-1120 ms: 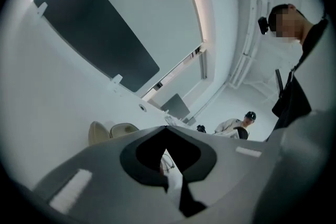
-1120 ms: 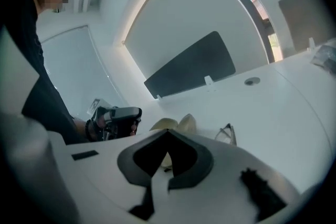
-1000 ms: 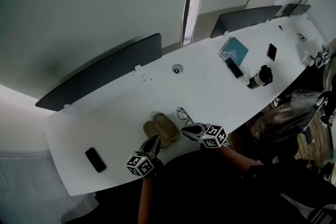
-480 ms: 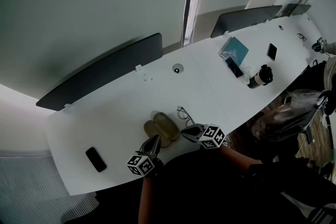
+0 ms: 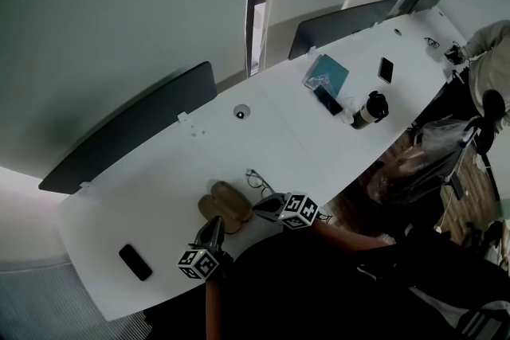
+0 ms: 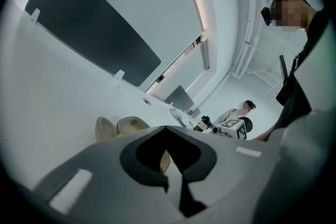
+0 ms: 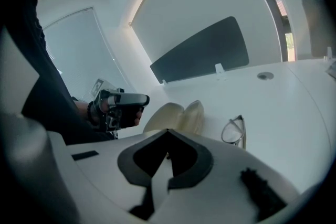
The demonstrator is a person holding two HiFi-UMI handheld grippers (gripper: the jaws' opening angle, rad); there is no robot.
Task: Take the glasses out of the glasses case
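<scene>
The tan glasses case (image 5: 224,203) lies open on the white table (image 5: 159,179), both halves showing. The glasses (image 5: 256,180) rest on the table just right of it, outside the case. My left gripper (image 5: 213,227) is shut with nothing in it, its tips at the case's near edge. My right gripper (image 5: 266,207) is also shut with nothing in it, just right of the case and near the glasses. The left gripper view has the case (image 6: 119,126) beyond the shut left gripper (image 6: 167,127). In the right gripper view, case (image 7: 176,114) and glasses (image 7: 234,130) lie ahead of the shut right gripper (image 7: 168,131).
A black phone (image 5: 135,261) lies at the table's left. Dark dividers (image 5: 127,131) line the far edge, with a cable grommet (image 5: 241,112) in front. Further right are a teal book (image 5: 327,74), a dark bottle (image 5: 366,109) and another phone (image 5: 386,69). A person (image 5: 488,52) stands at the far right.
The head view has swung, so everything sits further left in it. Both grippers keep their places beside the case. The person at the far right end has come further into view.
</scene>
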